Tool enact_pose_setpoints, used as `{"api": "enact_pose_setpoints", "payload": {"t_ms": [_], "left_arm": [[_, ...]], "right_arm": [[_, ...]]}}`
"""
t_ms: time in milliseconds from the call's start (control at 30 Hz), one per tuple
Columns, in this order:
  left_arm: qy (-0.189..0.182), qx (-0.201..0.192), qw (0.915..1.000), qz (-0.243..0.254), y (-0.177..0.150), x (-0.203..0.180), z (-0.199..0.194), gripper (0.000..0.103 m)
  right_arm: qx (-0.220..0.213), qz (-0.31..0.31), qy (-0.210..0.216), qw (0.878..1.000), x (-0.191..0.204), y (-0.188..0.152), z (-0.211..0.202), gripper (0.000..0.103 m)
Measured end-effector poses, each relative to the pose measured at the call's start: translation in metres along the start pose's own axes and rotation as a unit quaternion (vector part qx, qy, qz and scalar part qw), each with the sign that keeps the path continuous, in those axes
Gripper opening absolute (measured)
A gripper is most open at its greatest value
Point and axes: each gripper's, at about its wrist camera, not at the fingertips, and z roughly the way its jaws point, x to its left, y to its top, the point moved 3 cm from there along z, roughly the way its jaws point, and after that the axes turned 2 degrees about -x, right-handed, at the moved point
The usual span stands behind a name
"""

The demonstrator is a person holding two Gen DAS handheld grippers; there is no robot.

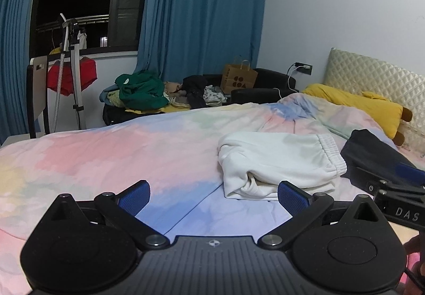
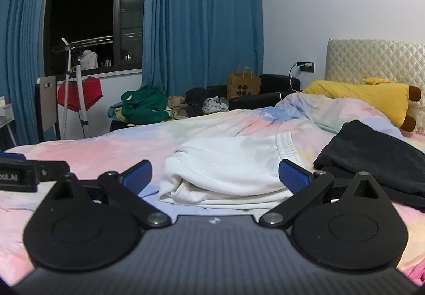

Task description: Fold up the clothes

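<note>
A folded white garment (image 1: 279, 159) (image 2: 225, 170) with a ribbed elastic band lies on the pastel bed cover (image 1: 119, 151) (image 2: 106, 151). A dark folded garment (image 1: 372, 154) (image 2: 377, 156) rests just to its right. My left gripper (image 1: 213, 196) hovers open over bare cover, left of the white garment and near its front corner. My right gripper (image 2: 215, 175) is open too, low in front of the white garment, its blue pads (image 2: 293, 175) apart and touching nothing. The right gripper's body (image 1: 398, 196) shows at the left wrist view's right edge.
A yellow plush toy (image 1: 372, 106) (image 2: 372, 98) lies by the quilted headboard (image 2: 372, 58). Beyond the bed, a dark sofa holds a clothes pile (image 1: 164, 93) (image 2: 164, 103) and a paper bag (image 2: 243, 82). A stand with a red garment (image 1: 71, 77) and a chair are at left.
</note>
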Motion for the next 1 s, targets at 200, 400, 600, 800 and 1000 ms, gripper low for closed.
{"api": "enact_pose_setpoints", "payload": {"t_ms": [200,400,600,800,1000], "left_arm": [[0.008,0.003,1.0000,-0.004,-0.002,0.004,0.003,0.103],[0.018,0.009,0.9998,-0.005,-0.003,0.006,0.009,0.103],[0.024,0.010,0.9997,0.002,-0.005,0.004,0.012,0.103],[0.030,0.014,0.9994,0.006,-0.008,0.002,0.014,0.103],[0.018,0.016,0.9997,-0.004,-0.011,0.003,0.013,0.103]], "right_arm": [[0.010,-0.002,-0.009,1.000,-0.001,-0.004,0.004,0.103],[0.025,0.007,-0.007,1.000,-0.008,-0.007,0.011,0.103],[0.021,0.000,-0.009,1.000,-0.007,-0.007,0.010,0.103],[0.024,0.015,-0.005,1.000,-0.012,-0.007,0.011,0.103],[0.026,0.011,-0.007,1.000,-0.010,-0.007,0.013,0.103]]}}
